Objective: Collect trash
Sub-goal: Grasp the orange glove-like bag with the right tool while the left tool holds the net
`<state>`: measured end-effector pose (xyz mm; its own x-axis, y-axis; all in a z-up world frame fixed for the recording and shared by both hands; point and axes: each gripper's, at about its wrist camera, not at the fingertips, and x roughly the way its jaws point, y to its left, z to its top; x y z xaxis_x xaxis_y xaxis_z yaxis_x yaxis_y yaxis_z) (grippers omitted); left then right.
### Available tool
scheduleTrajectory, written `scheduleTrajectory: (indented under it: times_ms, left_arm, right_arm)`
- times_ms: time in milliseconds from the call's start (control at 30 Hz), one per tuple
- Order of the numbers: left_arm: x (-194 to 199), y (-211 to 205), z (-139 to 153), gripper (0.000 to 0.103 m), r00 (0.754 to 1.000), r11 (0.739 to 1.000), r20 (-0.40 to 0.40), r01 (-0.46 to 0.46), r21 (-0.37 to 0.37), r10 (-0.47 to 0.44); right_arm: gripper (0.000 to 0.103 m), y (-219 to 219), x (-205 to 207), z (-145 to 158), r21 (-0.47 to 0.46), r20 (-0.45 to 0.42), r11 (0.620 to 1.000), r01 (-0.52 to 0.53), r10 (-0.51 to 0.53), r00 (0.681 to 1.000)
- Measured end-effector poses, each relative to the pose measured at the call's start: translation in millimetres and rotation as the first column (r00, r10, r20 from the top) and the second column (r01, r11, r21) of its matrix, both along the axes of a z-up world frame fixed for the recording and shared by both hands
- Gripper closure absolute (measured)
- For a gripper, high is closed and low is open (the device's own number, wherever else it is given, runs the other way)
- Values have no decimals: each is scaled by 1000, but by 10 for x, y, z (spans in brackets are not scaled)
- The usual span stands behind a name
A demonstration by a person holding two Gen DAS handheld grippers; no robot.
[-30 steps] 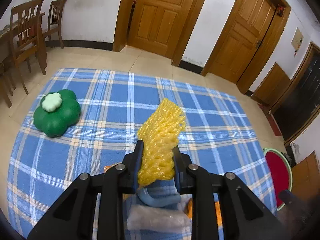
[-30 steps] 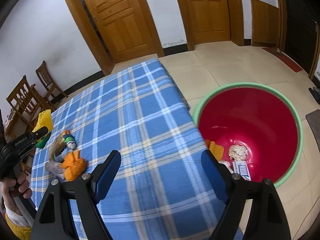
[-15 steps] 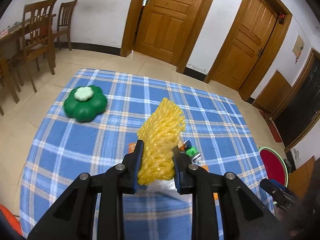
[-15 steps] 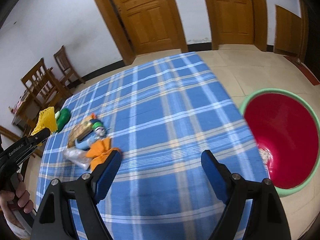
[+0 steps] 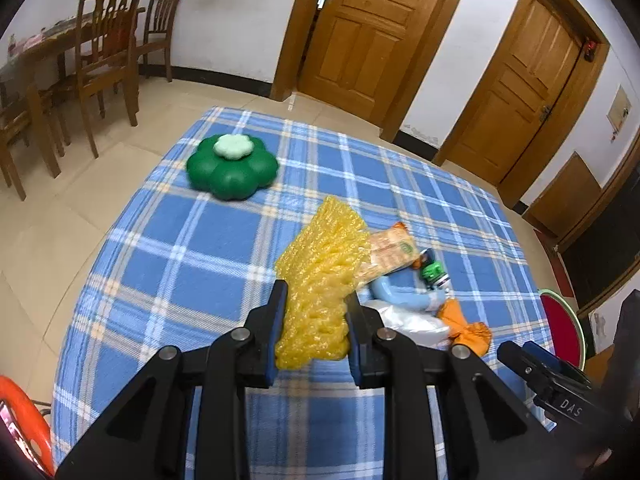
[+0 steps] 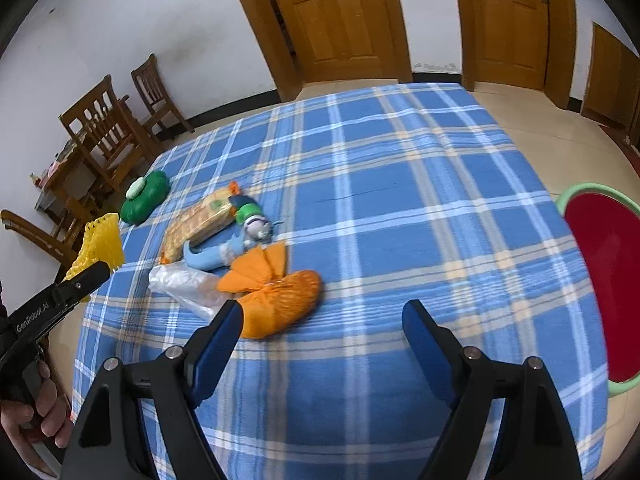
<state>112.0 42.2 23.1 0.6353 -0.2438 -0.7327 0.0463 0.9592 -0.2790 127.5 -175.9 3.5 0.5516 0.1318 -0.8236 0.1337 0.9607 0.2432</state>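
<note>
The left gripper (image 6: 86, 276) carries white lettering along its black side, reading roughly "GenRobot.AI". The right gripper's (image 5: 560, 380) black body shows "DAS". The print on the snack packet (image 6: 200, 220) beside it is unreadable.

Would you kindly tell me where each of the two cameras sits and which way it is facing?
Left wrist: rides the left claw, angled down over the blue plaid table; its jaws pinch the yellow foam net.
Right wrist: rides the right claw, angled down across that table toward the orange wrapper; jaws apart, a hand at lower left.
Shared: green flower-shaped box, foam net, trash pile, red basin; each sees the other claw.
</note>
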Motion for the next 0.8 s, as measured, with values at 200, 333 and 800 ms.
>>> scheduleTrajectory:
  times_ms: [200, 333, 800]
  left_arm:
    - [-30, 112, -74, 77, 1000, 1000, -16, -21, -5, 21]
    - [-38, 153, -123, 77, 999, 1000, -29, -25, -11, 25]
    - [-102, 110, -90, 77, 1000, 1000, -23, -8, -15, 8]
  right_arm:
    - [36, 171, 91, -103, -5, -22, 1000, -29, 29, 999]
    - [50, 227, 94, -133, -7, -15, 999, -37, 37, 999]
    - [78, 183, -98, -18, 1, 42, 998, -58, 58, 997]
